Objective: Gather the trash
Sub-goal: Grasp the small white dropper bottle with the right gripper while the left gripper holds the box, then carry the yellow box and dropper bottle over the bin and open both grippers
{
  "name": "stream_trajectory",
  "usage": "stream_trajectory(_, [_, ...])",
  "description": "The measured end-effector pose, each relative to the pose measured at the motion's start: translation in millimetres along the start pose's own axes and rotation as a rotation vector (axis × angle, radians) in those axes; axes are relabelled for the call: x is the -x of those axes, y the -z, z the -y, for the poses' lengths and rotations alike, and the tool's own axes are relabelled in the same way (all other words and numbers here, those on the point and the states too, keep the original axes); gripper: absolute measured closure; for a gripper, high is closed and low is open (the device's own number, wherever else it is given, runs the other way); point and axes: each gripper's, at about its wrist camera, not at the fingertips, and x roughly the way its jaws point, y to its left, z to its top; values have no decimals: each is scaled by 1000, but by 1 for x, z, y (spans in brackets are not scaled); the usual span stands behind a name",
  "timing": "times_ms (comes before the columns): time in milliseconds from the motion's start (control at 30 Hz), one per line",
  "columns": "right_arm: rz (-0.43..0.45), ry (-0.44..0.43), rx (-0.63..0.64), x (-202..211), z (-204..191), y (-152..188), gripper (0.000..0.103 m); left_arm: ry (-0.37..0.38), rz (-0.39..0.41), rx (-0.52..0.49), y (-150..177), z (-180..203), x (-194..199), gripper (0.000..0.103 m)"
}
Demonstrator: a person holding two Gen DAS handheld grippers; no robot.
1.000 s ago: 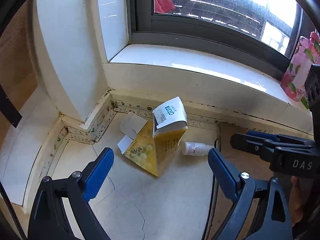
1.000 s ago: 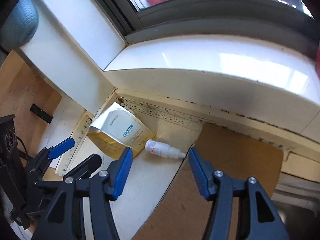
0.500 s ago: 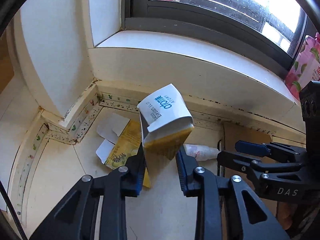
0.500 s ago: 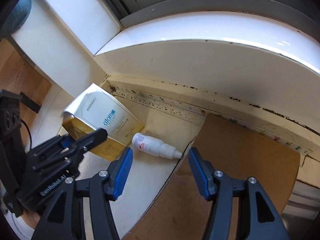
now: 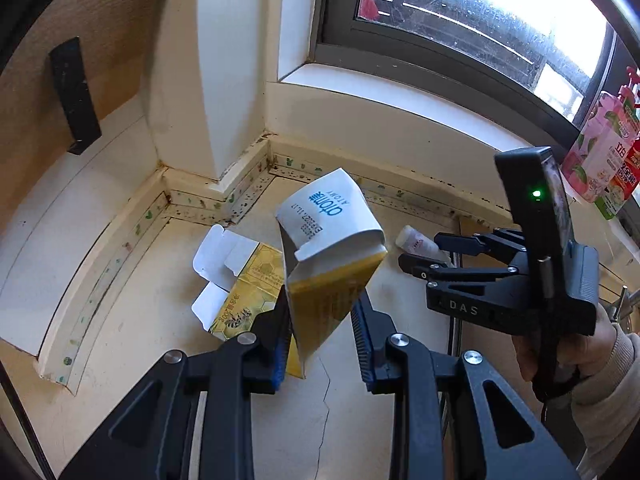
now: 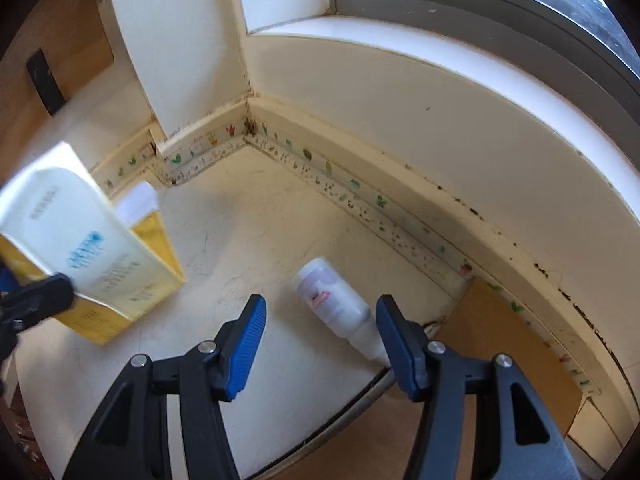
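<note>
L gripper (image 5: pixel 320 320) clamps yellow box (image 5: pixel 328 264), lifted off floor. R gripper (image 6: pixel 320 332) closing round small bottle (image 6: pixel 336 300) near wall, not pinched yet. Risk: round bottle rolls/squirts out; box crushes, slips.

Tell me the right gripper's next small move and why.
Probably finish closing the right gripper on the small white plastic bottle. The bottle lies on its side on the cream floor between the blue fingers, which are closing but do not yet press it. The left gripper already pinches the yellow-and-white cardboard carton.
</note>
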Motion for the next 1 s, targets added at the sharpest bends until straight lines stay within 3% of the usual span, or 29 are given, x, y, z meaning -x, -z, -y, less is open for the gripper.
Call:
stream_trajectory(67, [-36,13,19,-8,-3,5,72,-6,13,-5,2,-1,10,77])
stream_trajectory(133, [-23,37,33,-9,-7,5,79,-6,25,-4,5,-3,20,77])
stream_trajectory(333, [-11,-41,-84,9,-5,5,79,-14,66,-15,12,-2,58,77])
stream_trajectory(500, [27,-164,-136,60,-22,19,79,-38,98,-62,32,7,104,77])
stream_trajectory(767, [123,-310,-126,167,-87,62,79,-64,155,-130,82,12,191,77])
stream_trajectory(1000, [212,-345,-119,256,-158,111,79,-48,202,-126,145,-13,275,77])
